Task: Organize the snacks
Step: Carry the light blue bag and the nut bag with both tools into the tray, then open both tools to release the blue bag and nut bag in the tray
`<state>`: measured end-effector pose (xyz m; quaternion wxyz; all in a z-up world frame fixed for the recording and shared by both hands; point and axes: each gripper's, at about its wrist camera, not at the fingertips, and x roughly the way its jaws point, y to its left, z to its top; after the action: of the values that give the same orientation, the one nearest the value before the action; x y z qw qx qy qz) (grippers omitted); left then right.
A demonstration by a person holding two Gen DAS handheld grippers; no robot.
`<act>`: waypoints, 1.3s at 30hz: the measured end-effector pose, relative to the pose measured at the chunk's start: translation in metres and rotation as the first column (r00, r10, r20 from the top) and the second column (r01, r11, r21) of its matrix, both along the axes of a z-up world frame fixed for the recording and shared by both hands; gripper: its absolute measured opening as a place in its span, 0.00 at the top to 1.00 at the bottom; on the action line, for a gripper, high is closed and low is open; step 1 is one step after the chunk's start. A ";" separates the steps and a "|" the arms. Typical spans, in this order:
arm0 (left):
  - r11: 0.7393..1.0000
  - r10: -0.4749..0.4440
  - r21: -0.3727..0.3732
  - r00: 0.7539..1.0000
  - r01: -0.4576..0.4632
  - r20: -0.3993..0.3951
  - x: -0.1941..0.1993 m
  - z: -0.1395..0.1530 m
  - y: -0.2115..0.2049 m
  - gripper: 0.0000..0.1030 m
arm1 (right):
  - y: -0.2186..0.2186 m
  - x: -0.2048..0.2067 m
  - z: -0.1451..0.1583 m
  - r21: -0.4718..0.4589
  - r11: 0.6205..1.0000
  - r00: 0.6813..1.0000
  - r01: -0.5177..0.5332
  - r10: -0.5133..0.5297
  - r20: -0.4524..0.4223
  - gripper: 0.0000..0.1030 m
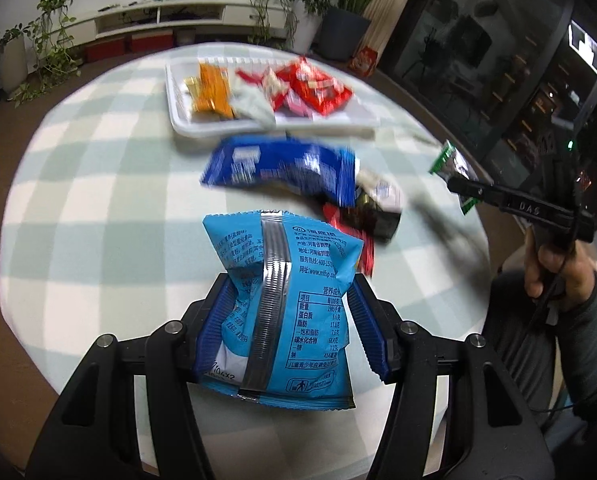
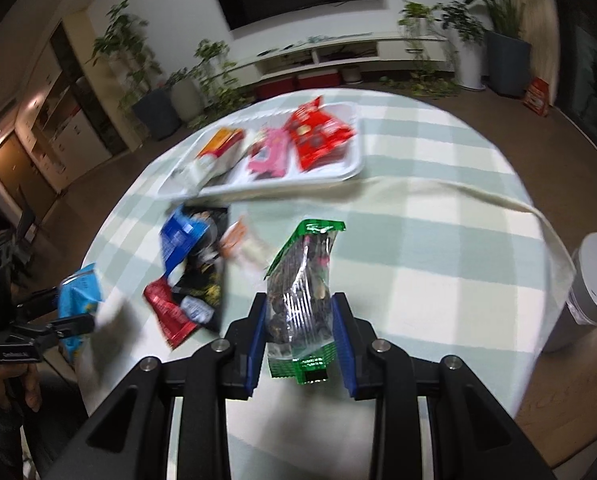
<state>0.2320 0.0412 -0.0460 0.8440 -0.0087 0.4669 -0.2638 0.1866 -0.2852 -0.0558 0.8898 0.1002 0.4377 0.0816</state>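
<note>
The left hand-held gripper (image 1: 288,320) is clenched on a light-blue snack bag (image 1: 286,300), the right hand-held gripper (image 2: 300,328) on a green-edged packet (image 2: 302,292), both above the counter (image 2: 438,240); the white tray (image 2: 354,168) lies at twelve o'clock, long axis crosswise.

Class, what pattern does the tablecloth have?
The tablecloth has pale green and white checks, clearest in the right wrist view.

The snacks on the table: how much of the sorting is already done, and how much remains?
Done: the white tray already holds orange, pink and red packets. In hand: the left claw grips a light blue bag, and the right claw grips a green packet, both off the table. Left: a dark blue bag and a few small packets lie loose on the checked cloth.
</note>
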 end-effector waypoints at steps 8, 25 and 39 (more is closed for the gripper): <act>0.998 0.052 -0.052 0.993 -0.047 0.105 0.054 0.062 0.011 0.46 | -0.038 0.030 0.048 -0.030 0.997 0.994 0.070 -0.067 0.089 0.67; 0.994 0.107 -0.034 0.991 -0.104 0.086 0.231 0.066 -0.059 0.45 | 0.048 0.195 0.057 -0.010 0.998 0.994 -0.068 0.069 0.082 0.67; 0.994 0.105 0.018 0.994 -0.106 0.017 0.269 -0.014 -0.083 0.46 | 0.062 0.222 -0.021 -0.076 0.993 0.995 -0.089 0.085 -0.057 0.67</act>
<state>0.5007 -0.0416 -0.0597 0.8606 -0.0233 0.4614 -0.2146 0.4084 -0.2233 -0.0765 0.8767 0.0483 0.4680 0.1005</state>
